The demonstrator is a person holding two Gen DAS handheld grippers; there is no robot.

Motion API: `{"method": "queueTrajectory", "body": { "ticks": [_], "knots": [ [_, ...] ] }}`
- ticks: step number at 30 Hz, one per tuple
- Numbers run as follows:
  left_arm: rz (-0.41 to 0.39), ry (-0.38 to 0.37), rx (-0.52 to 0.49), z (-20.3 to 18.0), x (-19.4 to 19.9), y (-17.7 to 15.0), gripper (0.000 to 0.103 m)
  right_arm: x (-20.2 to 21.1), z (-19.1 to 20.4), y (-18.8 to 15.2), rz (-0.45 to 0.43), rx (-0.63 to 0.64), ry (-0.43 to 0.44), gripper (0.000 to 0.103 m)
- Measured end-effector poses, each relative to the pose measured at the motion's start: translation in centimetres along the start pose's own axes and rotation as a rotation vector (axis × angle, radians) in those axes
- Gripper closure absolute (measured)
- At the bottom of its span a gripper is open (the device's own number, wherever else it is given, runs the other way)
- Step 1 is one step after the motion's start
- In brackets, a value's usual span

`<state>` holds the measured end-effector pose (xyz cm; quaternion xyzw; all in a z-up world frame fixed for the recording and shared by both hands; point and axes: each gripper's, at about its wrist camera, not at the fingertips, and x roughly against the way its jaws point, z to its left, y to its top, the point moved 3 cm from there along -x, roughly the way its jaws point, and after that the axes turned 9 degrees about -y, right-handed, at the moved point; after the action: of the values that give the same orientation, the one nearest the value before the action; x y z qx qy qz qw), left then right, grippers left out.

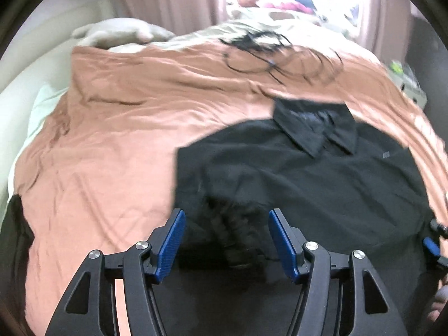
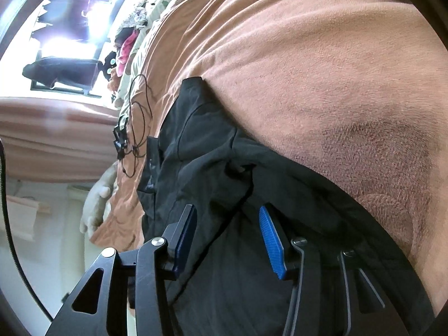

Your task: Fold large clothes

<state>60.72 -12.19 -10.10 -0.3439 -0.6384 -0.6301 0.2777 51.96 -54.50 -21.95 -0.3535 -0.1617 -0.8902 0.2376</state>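
- Lay spread on the blanket point(image 1: 117, 140), that black shirt point(image 1: 322, 184), collar point(image 1: 316, 128) at the far end, body running near and right.
- Hung wide open over the shirt's near left part, the left gripper point(image 1: 226, 240), blue pads well apart, nothing pinched; bunched dark cloth just beyond the tips.
- Stood open too, the right gripper point(image 2: 228, 240), low over the shirt's right side, empty, tipped sideways along the bed.
- Looked like the start of a fold, judging by both tongs poised over cloth with no hold taken.
- Best done by taking the bunched left piece at its very edge, one layer only, then carrying it flat across toward the middle.
- Worth smoothing that rumple first, or a crooked crease likely.
- Left edge of the shirt sharp against the blanket; plenty of bare blanket left and far for swinging.
- Cables point(image 1: 268, 53) far off near the pillows point(image 1: 123, 32), well clear of the shirt.
- Right edge crowded: blanket fell away close there.
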Motion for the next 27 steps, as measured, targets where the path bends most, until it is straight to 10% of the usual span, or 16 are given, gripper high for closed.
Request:
{"method": "queueTrajectory", "body": {
  "ticks": [24,27],
  "knots": [
    [0.237,-0.212,0.234,4.6,-10.2,-3.4,0.040,0.1,-0.2,0.0,-0.012,-0.004,-0.026,0.055],
    [0.227,-0.186,0.213,4.5,-9.9,-3.3,0.059,0.2,-0.2,0.0,-0.017,-0.007,-0.027,0.055]
  ]
}}
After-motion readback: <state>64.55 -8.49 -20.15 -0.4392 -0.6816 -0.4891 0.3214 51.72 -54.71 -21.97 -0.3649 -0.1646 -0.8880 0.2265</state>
